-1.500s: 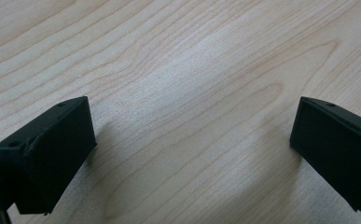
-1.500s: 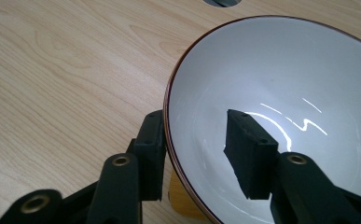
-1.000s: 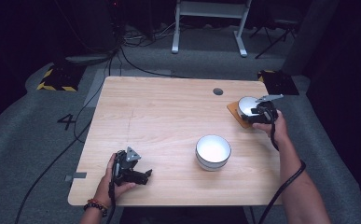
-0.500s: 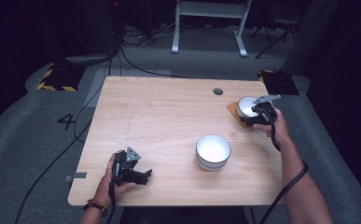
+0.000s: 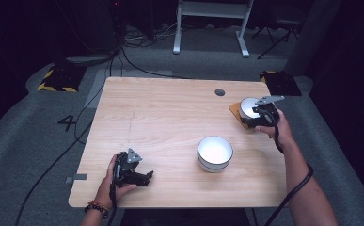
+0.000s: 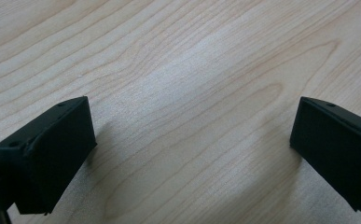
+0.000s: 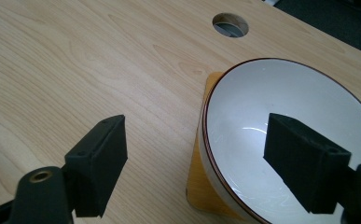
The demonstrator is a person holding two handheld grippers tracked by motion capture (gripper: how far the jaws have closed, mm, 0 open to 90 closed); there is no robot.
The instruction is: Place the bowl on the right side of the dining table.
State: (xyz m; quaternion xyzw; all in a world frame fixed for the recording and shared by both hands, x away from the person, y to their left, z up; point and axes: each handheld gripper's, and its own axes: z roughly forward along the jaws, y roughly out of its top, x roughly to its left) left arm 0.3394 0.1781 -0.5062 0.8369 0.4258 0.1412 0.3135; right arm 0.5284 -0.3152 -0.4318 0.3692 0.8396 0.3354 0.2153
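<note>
Where the right tongs straddle its rim, small white bowl with dark red edge, seated on an orange coaster at about two o'clock on the bench. One jaw inside the bowl, over its white inner wall; the other outside, over bare wood; whether either jaw touches the rim cannot be told. Jaws wide apart, closed on nothing. Seen from above, same bowl partly under the right tongs, right hand behind them, coaster corner poking out toward nine o'clock. Round cable hole just beyond, toward eleven o'clock from the bowl. Second, larger white bowl with dark rim, well apart, toward seven o'clock from the first, nearer the front edge. Far across at about seven o'clock on the bench, left tongs low over the wood in the left hand, pointing toward three o'clock. Left tongs spread wide, bare wood grain between the jaws, nothing held.
</note>
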